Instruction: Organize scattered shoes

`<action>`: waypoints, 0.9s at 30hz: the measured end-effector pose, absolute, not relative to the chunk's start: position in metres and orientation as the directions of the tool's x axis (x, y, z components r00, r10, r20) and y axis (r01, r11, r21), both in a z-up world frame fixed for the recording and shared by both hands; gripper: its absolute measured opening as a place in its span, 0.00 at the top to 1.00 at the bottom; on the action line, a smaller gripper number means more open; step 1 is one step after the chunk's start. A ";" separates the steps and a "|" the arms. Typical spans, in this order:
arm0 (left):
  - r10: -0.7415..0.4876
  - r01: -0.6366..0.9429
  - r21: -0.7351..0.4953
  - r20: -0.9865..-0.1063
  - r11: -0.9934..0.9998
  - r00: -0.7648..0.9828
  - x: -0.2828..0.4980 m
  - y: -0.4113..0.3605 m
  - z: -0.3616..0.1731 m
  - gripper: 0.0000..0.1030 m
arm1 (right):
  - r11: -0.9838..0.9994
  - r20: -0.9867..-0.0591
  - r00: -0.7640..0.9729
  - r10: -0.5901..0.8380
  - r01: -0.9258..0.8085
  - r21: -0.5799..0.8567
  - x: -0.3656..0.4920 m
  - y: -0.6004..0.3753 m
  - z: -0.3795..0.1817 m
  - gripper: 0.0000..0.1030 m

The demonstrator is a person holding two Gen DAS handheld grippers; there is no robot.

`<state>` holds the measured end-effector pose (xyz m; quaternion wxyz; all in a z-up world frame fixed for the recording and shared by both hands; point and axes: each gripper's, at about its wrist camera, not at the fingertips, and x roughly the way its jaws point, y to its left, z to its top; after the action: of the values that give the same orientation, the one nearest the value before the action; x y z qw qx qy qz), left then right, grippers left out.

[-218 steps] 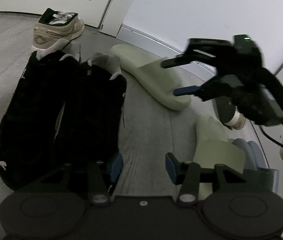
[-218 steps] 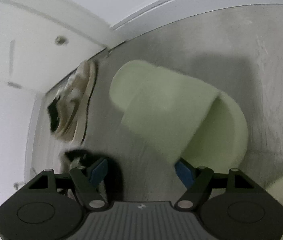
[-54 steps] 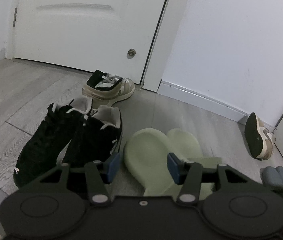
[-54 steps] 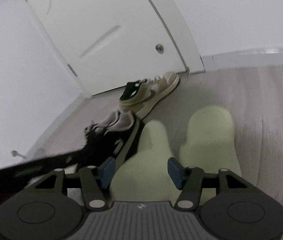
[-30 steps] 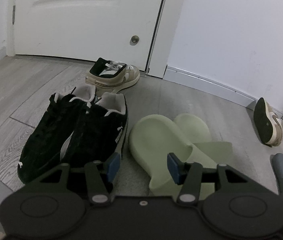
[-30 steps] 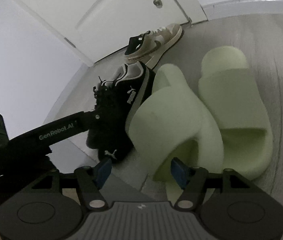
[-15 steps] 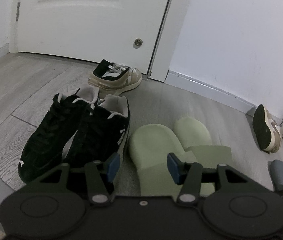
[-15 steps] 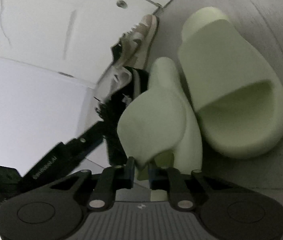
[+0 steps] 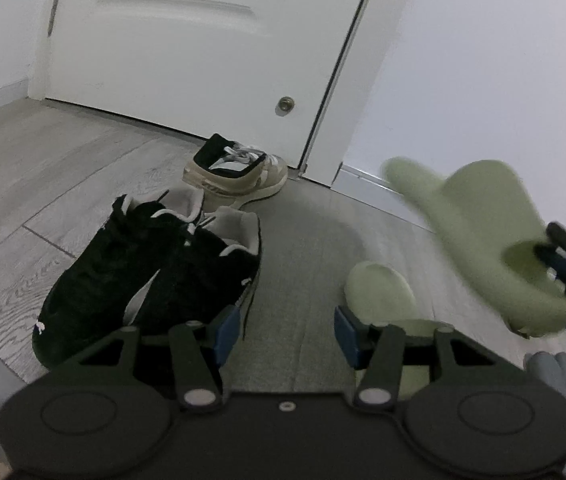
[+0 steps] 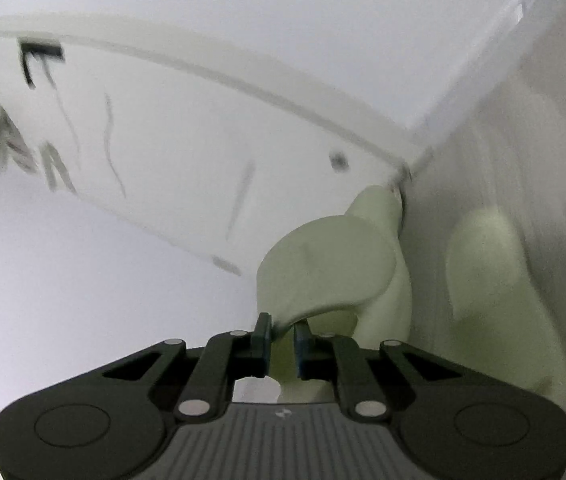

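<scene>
My right gripper (image 10: 282,330) is shut on the strap edge of a pale green slide (image 10: 335,276), lifted clear of the floor. The left wrist view shows that same lifted slide (image 9: 479,232) in the air at the right, with the right gripper (image 9: 563,256) at its edge. Its mate, the second green slide (image 9: 379,292), lies on the floor in front of my left gripper (image 9: 287,330), which is open with nothing between its fingers; the right wrist view has this second slide (image 10: 495,292) at the right. A pair of black sneakers (image 9: 151,272) sits left of it.
A beige sneaker (image 9: 239,178) stands by the white door (image 9: 187,52) and its frame. Grey slippers (image 9: 559,380) show at the lower right edge. White wall and baseboard (image 9: 367,178) run along the right. Grey wood floor (image 9: 23,168) stretches left.
My right gripper has closed on the nearer green slide's strap, then lifted it off the floor and swung it right. The left gripper has barely moved.
</scene>
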<state>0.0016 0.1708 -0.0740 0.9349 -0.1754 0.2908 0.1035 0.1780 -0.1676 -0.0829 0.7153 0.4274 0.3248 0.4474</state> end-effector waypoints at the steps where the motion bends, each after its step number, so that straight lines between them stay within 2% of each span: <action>1: 0.091 -0.293 -0.264 -0.581 0.919 0.809 0.002 0.170 -0.074 0.48 | 0.246 -0.075 0.417 0.906 -0.375 0.894 0.183 -0.178 -0.081 0.87; 7: 0.083 -0.278 -0.247 -0.591 0.928 0.802 0.004 0.165 -0.077 0.48 | 0.370 -0.151 0.497 0.854 -0.377 0.849 0.198 -0.224 -0.093 0.87; 9: 0.082 -0.277 -0.244 -0.596 0.929 0.799 0.005 0.164 -0.078 0.48 | 0.381 -0.157 0.491 0.857 -0.400 0.833 0.200 -0.232 -0.097 0.97; 12: 0.078 -0.272 -0.241 -0.598 0.932 0.797 0.006 0.161 -0.079 0.48 | 0.361 -0.146 0.467 0.872 -0.414 0.836 0.203 -0.242 -0.104 0.97; 16: 0.073 -0.261 -0.229 -0.604 0.938 0.794 0.007 0.157 -0.079 0.48 | 0.456 -0.265 0.453 0.851 -0.389 0.801 0.209 -0.243 -0.120 0.97; 17: 0.074 -0.259 -0.224 -0.606 0.939 0.792 0.008 0.156 -0.080 0.48 | 0.479 -0.295 0.455 0.840 -0.370 0.796 0.209 -0.242 -0.125 0.93; 19: 0.074 -0.258 -0.220 -0.610 0.941 0.789 0.009 0.155 -0.081 0.48 | 0.534 -0.352 0.484 0.801 -0.312 0.786 0.207 -0.245 -0.133 0.91; 21: 0.070 -0.255 -0.220 -0.613 0.942 0.787 0.010 0.154 -0.082 0.48 | 0.611 -0.396 0.560 0.728 -0.266 0.746 0.199 -0.250 -0.135 0.72; 23: 0.065 -0.252 -0.220 -0.617 0.942 0.784 0.012 0.153 -0.084 0.48 | 0.677 -0.423 0.632 0.650 -0.229 0.699 0.192 -0.255 -0.134 0.31; 24: 0.063 -0.250 -0.220 -0.619 0.943 0.783 0.012 0.153 -0.084 0.48 | 0.705 -0.431 0.662 0.613 -0.213 0.677 0.191 -0.255 -0.134 0.21; 25: 0.062 -0.248 -0.220 -0.620 0.943 0.782 0.013 0.152 -0.085 0.48 | 0.723 -0.437 0.683 0.585 -0.194 0.663 0.192 -0.258 -0.137 0.13; 27: 0.055 -0.240 -0.217 -0.622 0.946 0.781 0.014 0.151 -0.085 0.48 | 0.704 -0.445 0.667 0.597 -0.170 0.689 0.203 -0.266 -0.147 0.13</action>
<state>0.0140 0.1510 -0.0854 0.9326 -0.1435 0.3216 0.0790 0.2030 -0.2656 -0.1469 0.8578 0.3129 0.3411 0.2233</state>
